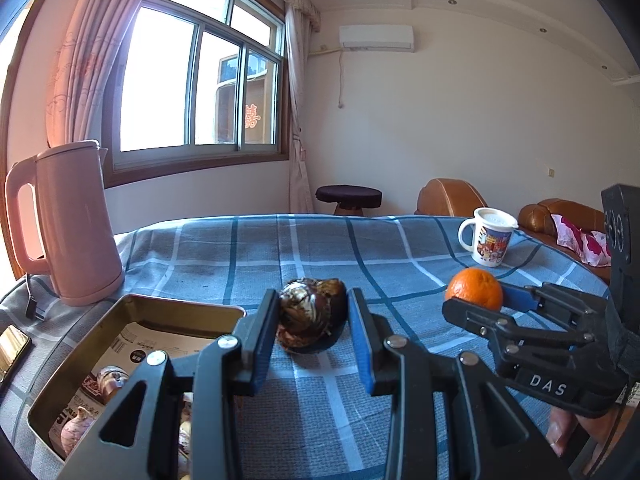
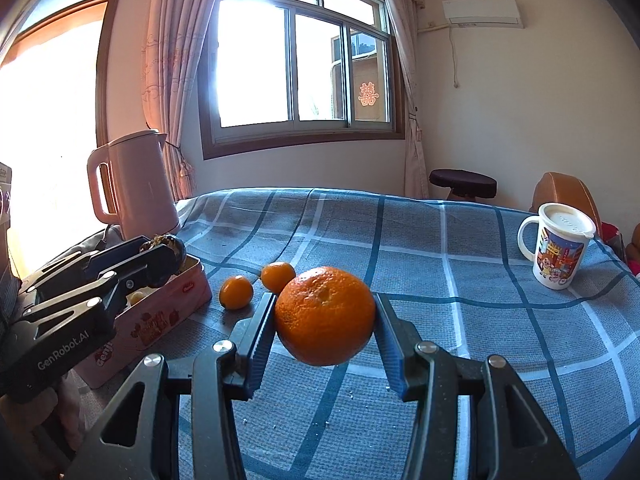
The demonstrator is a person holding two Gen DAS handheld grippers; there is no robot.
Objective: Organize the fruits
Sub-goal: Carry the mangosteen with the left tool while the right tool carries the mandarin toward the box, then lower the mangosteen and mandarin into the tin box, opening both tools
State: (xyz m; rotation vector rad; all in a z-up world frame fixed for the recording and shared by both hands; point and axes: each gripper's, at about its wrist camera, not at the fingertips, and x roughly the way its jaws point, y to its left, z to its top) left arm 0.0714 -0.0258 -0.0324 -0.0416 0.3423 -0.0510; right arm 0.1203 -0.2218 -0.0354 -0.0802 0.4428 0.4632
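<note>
My left gripper (image 1: 314,320) is shut on a dark brown, glossy round fruit (image 1: 312,316), held just above the blue checked cloth beside the open tin box (image 1: 132,308). The tin holds paper and several pale bulbs. From the right wrist view, the left gripper (image 2: 162,258) hangs over the far corner of the pink tin (image 2: 160,320). My right gripper (image 2: 325,316) is shut on a large orange (image 2: 324,314), lifted off the cloth. This orange (image 1: 474,289) and the right gripper (image 1: 476,298) appear at the right in the left wrist view. Two small oranges (image 2: 236,292) (image 2: 278,276) lie beside the tin.
A pink kettle (image 1: 68,224) stands behind the tin at the left, with its cord and a phone (image 1: 12,350) near the table's left edge. A lidded cartoon mug (image 2: 558,246) stands far right. A stool (image 2: 462,184) and a brown sofa (image 1: 448,196) lie beyond the table.
</note>
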